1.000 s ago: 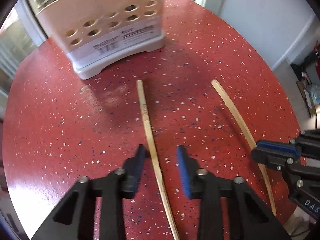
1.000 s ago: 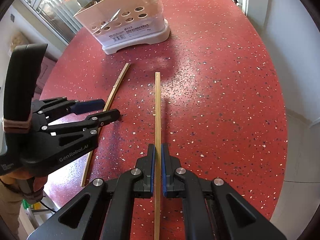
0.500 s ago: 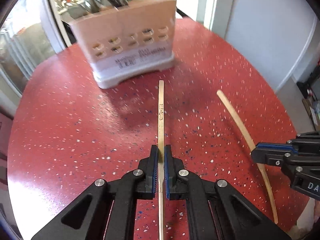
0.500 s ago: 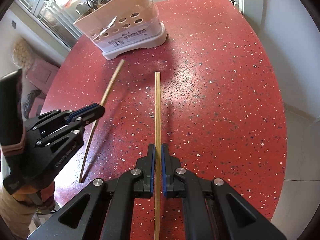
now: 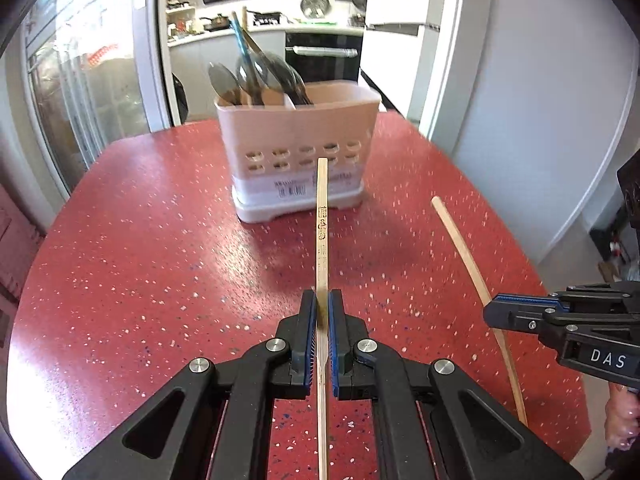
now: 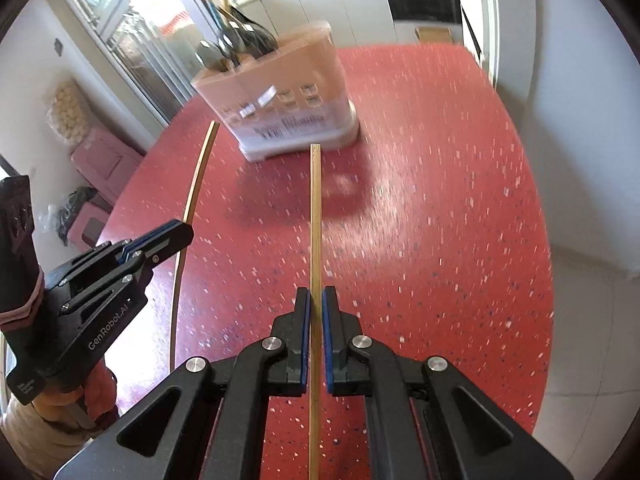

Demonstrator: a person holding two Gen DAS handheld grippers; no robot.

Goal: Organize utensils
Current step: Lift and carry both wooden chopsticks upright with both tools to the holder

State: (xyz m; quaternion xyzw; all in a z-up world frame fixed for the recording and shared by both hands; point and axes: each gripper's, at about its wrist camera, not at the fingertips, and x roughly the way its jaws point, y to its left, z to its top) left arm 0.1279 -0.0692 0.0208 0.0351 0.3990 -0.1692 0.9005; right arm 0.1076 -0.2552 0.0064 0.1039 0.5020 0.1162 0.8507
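Between the blue pads of the left gripper [image 5: 321, 312] a wooden chopstick [image 5: 322, 240] is clamped, running straight out ahead with printed marks partway along it; its far tip shows in front of the holder's lower wall. Off to that view's right, the right gripper [image 5: 490, 312] pinches a second chopstick [image 5: 464, 248], which arcs across the picture above the red speckled table [image 5: 140, 260].

From the right wrist view, the right gripper [image 6: 315, 304] is closed tight on its chopstick [image 6: 315, 220], the stick reaching forward to end just short of the holder's base. At left, the left gripper [image 6: 184, 232] shows side on with its chopstick [image 6: 198, 184] passing through the pads, and an orange sleeve [image 6: 100, 388] below it.

Farther back on the table stands a pale pink utensil holder [image 5: 298, 148] on a white base, with rows of holes in its wall and a barcode label. Dark spoons [image 5: 256, 76] stand up from its compartments. Behind lie a kitchen counter [image 5: 260, 36] and a black oven [image 5: 324, 56].
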